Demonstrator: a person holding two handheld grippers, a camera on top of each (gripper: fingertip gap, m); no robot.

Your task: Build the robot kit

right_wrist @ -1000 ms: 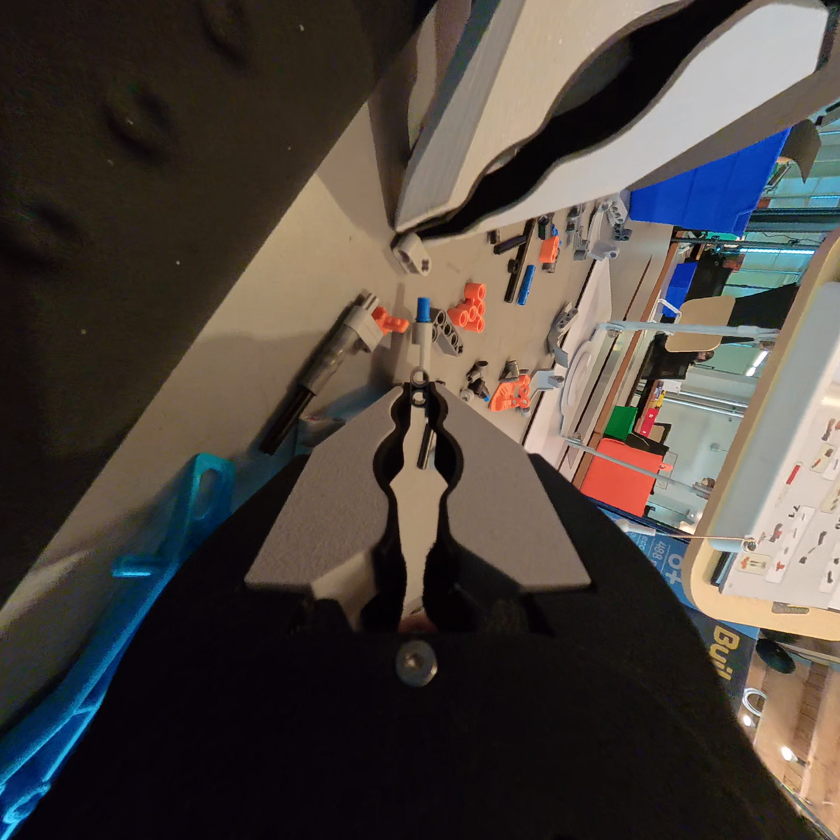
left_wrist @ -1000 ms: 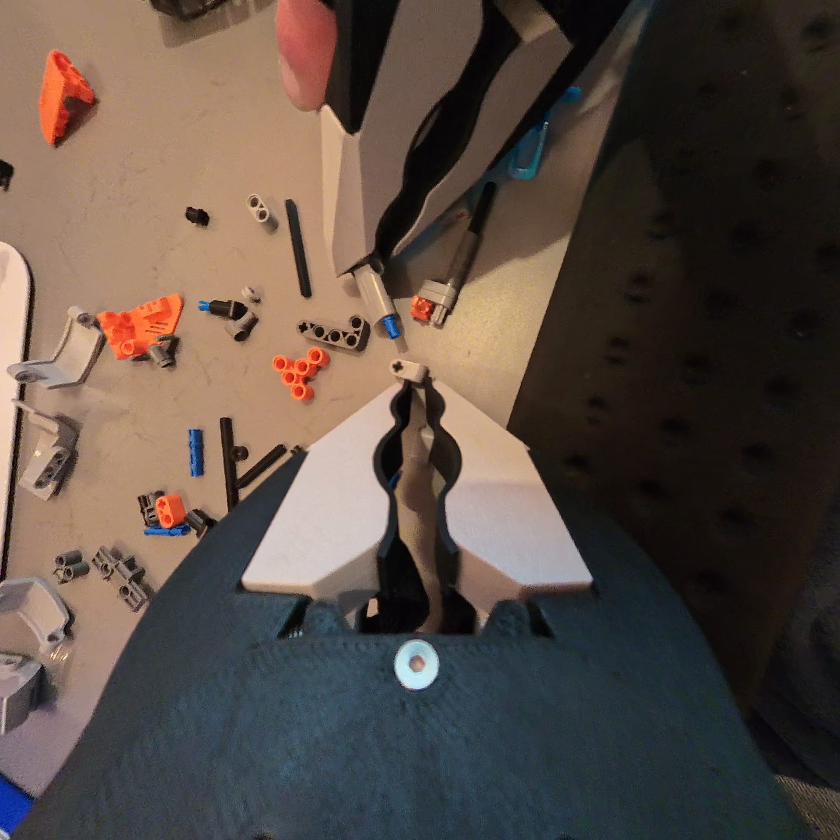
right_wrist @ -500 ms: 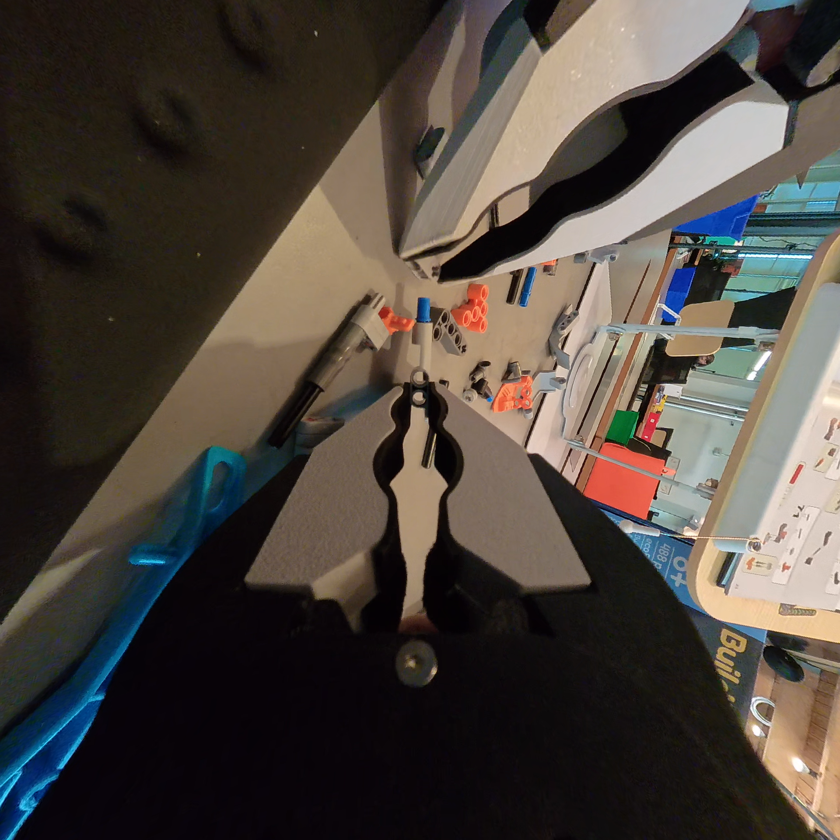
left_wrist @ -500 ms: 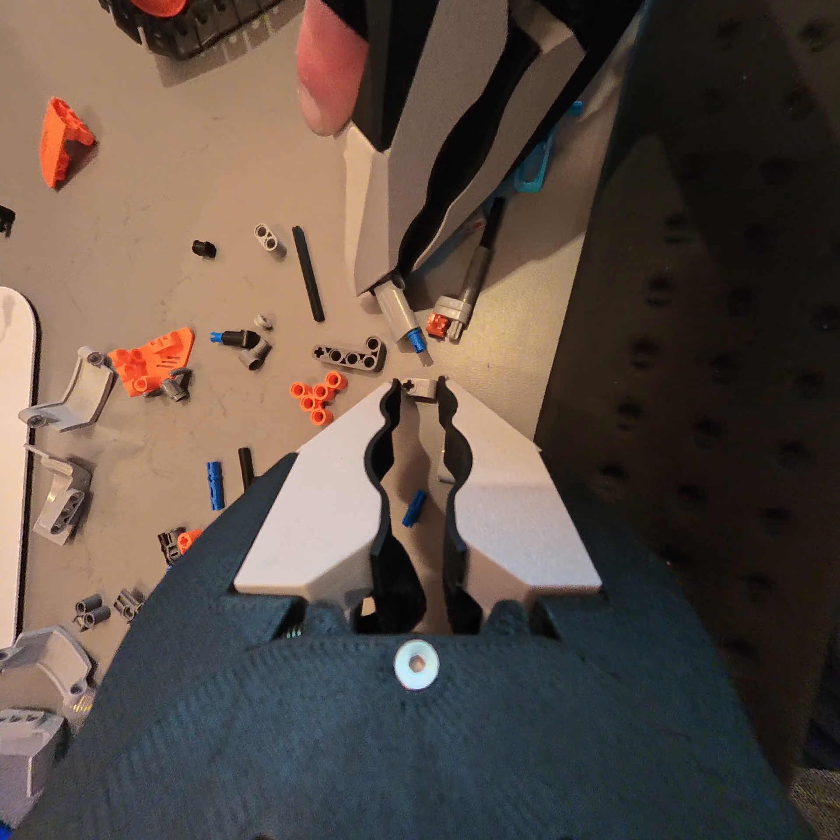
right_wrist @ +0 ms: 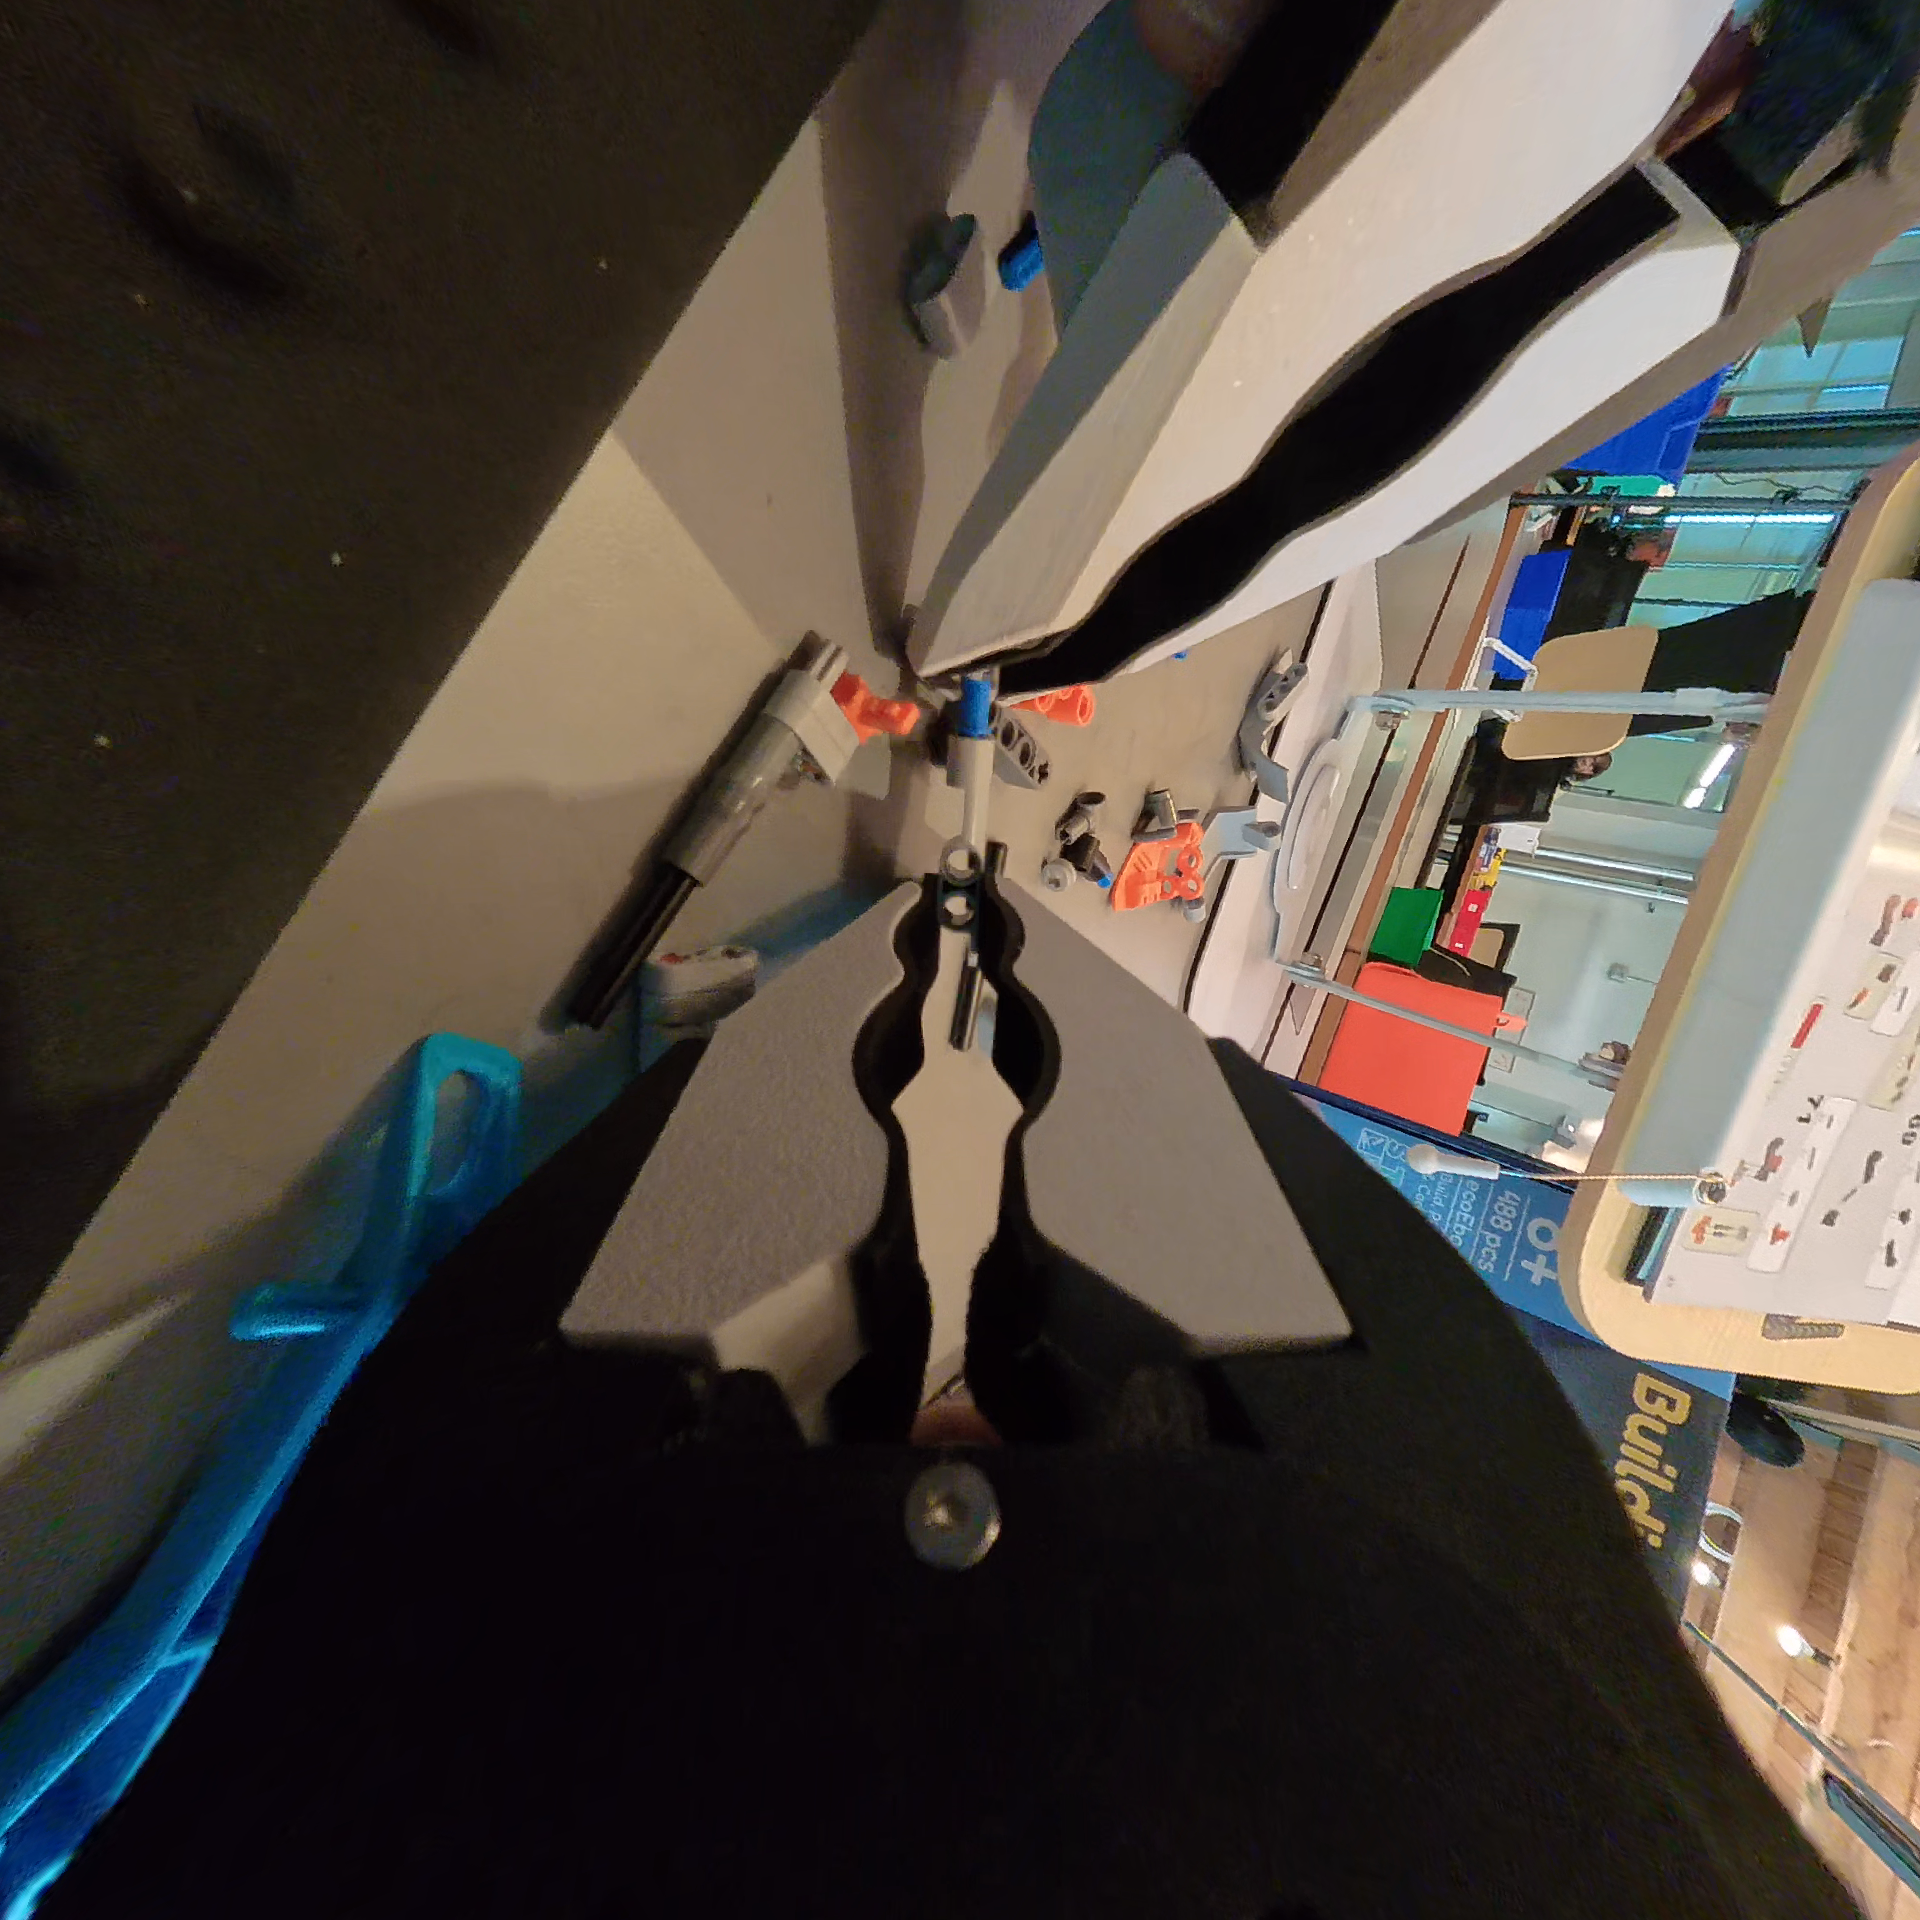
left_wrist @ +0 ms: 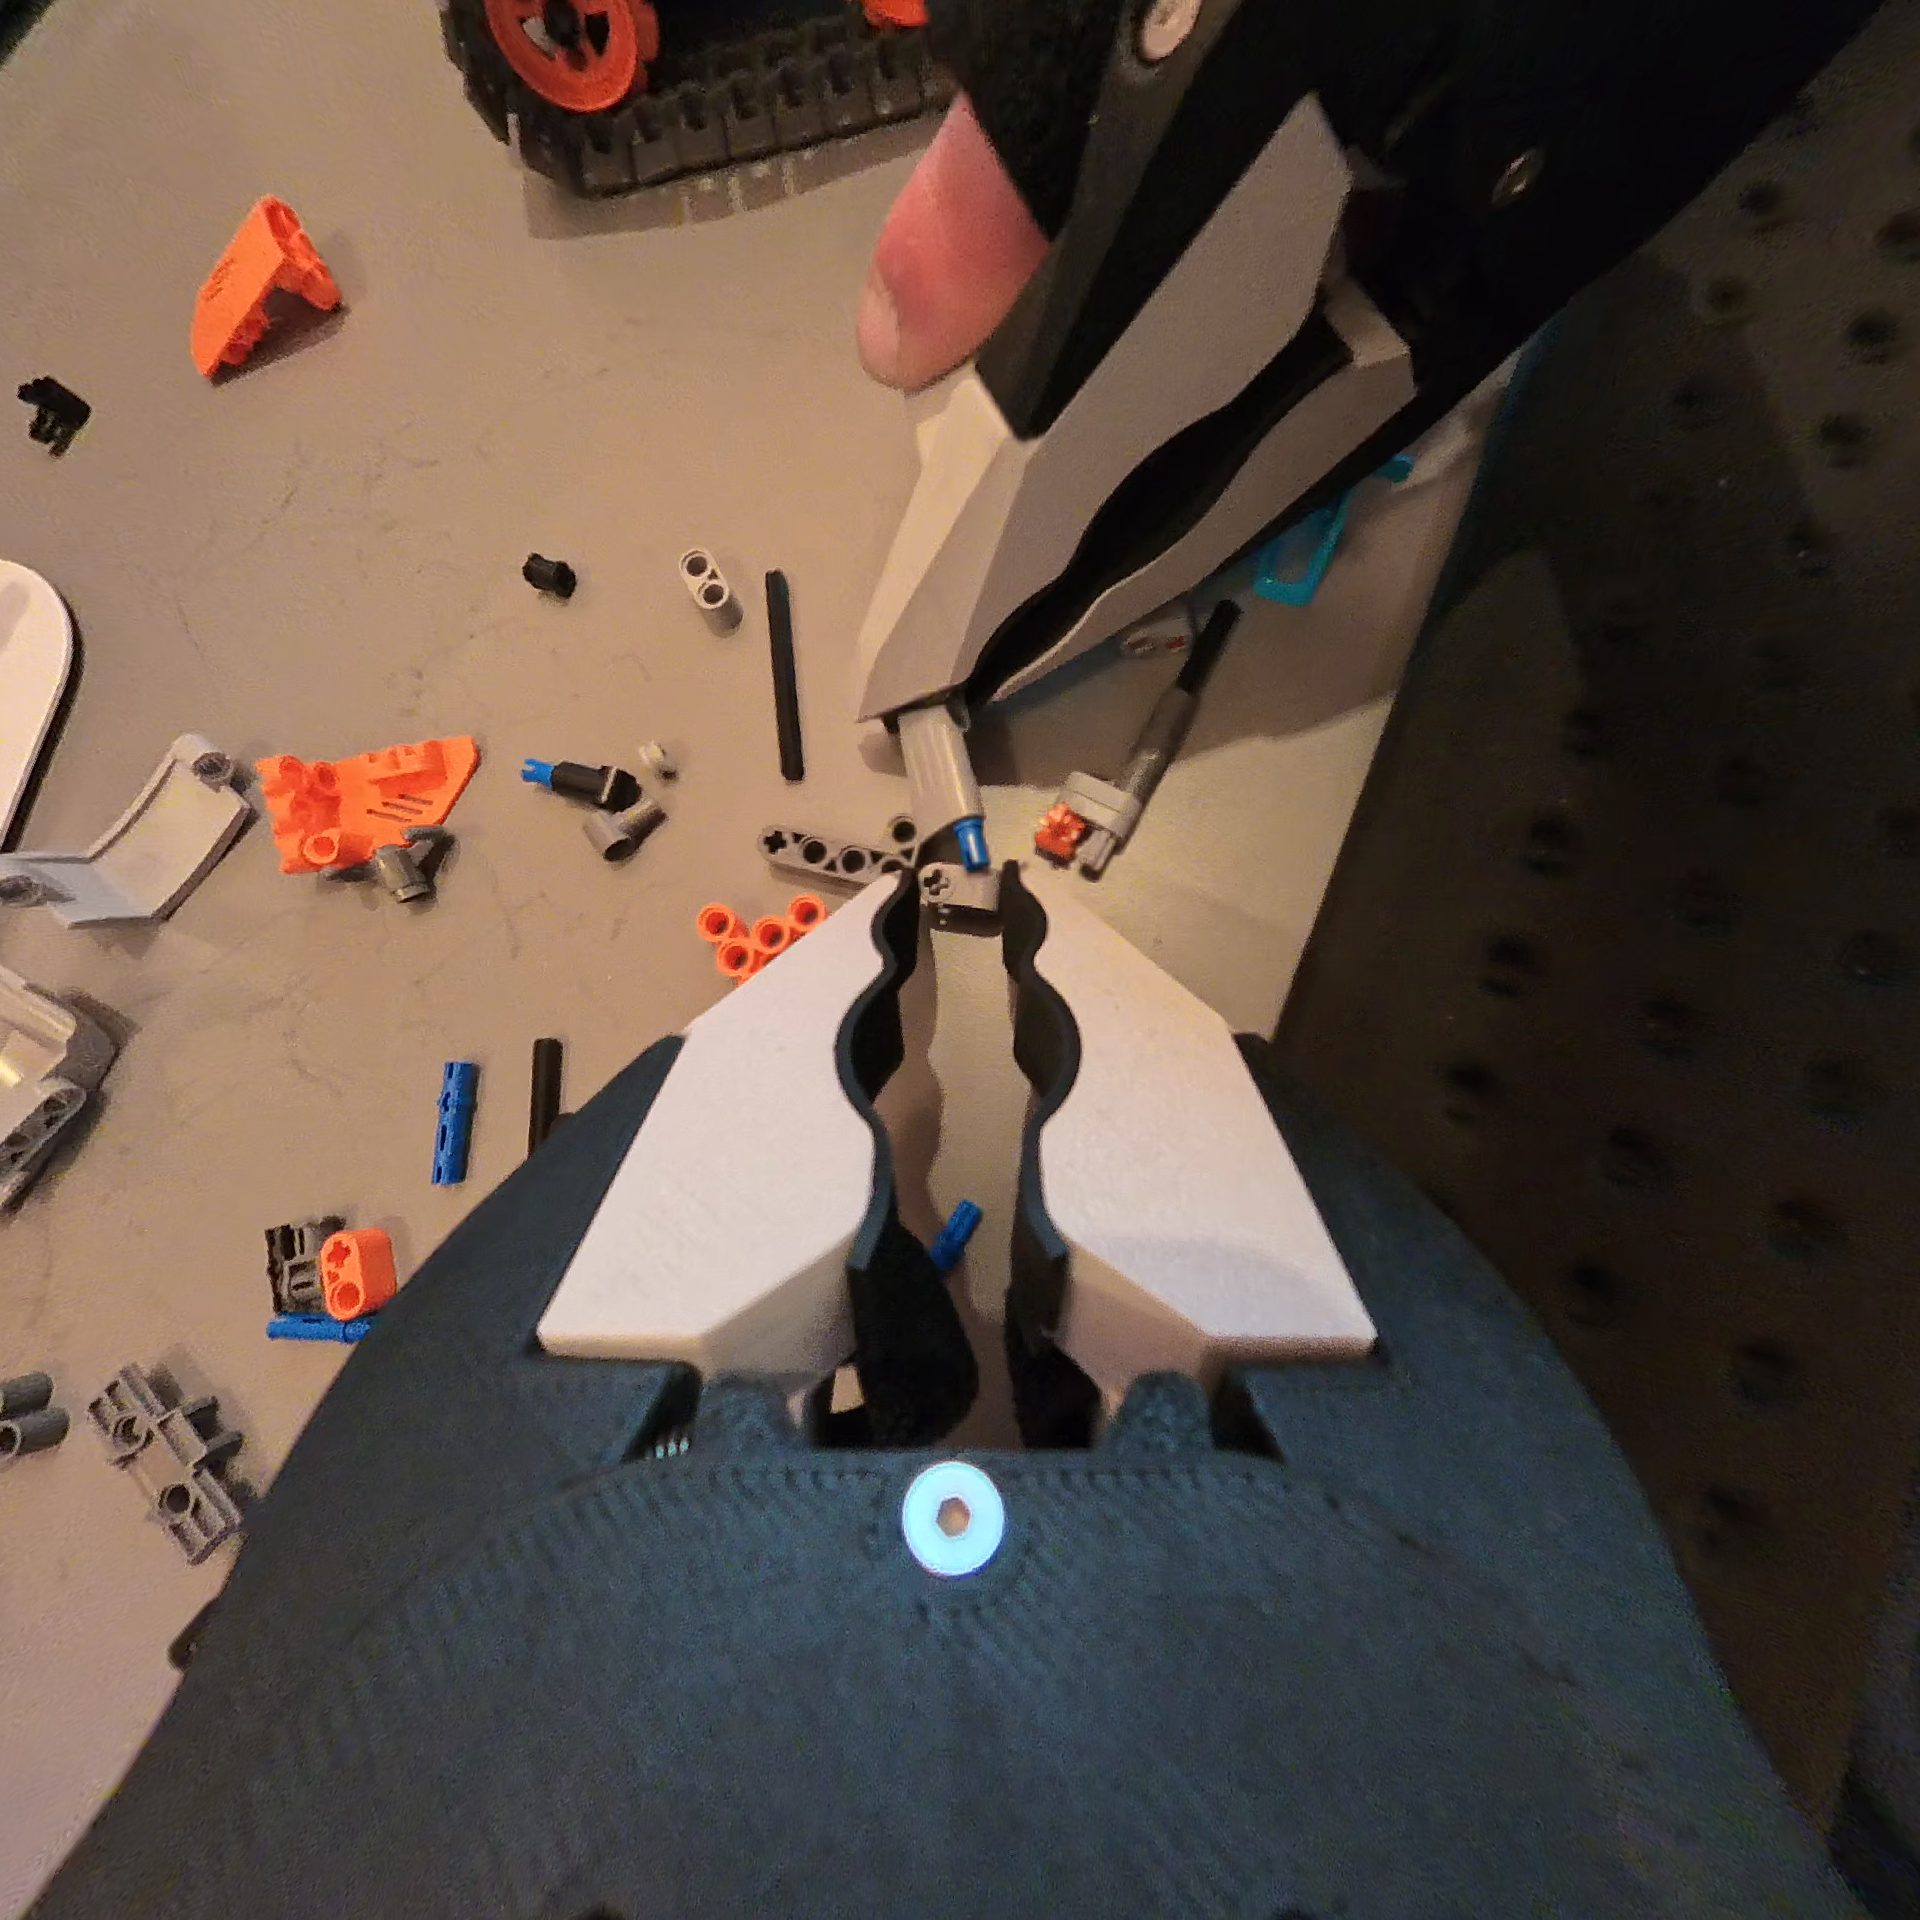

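Standing next to the bench here. Nearest in the left wrist view is the left gripper [left_wrist: 958, 885], jaws almost closed, pinching a small grey connector [left_wrist: 961, 891] right at the very tips. It's a shallow hold by the look of it, so I'd guess the piece could twist if pushed off-axis. The connector's cross hole faces left. A loose blue pin [left_wrist: 956, 1233] lies on the grey table [left_wrist: 416, 468], seen through the gap between the fingers.

Just past the tips, the right gripper [right_wrist: 961, 902] comes in from the far right, clamped tight on a slim grey rod with a blue tip [left_wrist: 943, 777]. A black axle [right_wrist: 966, 1000] trails back between its pads. The blue tip sits right against the connector. I can't tell whether it's touching or just started into a hole, since both views are crowded there. The rod looks roughly in line with the connector — squareness is what I'd watch, with both parts held off the table.

Around them:
- a dark L-shaped beam [left_wrist: 831, 852] and a cluster of orange bushes [left_wrist: 764, 930] to the left
- a grey shock absorber with an orange end [left_wrist: 1127, 790] just to the right
- farther off, a long black axle [left_wrist: 784, 675]
- a thumb [left_wrist: 935, 281] on the right gripper's body
- at the far edge, a tracked vehicle with an orange wheel [left_wrist: 665, 94]
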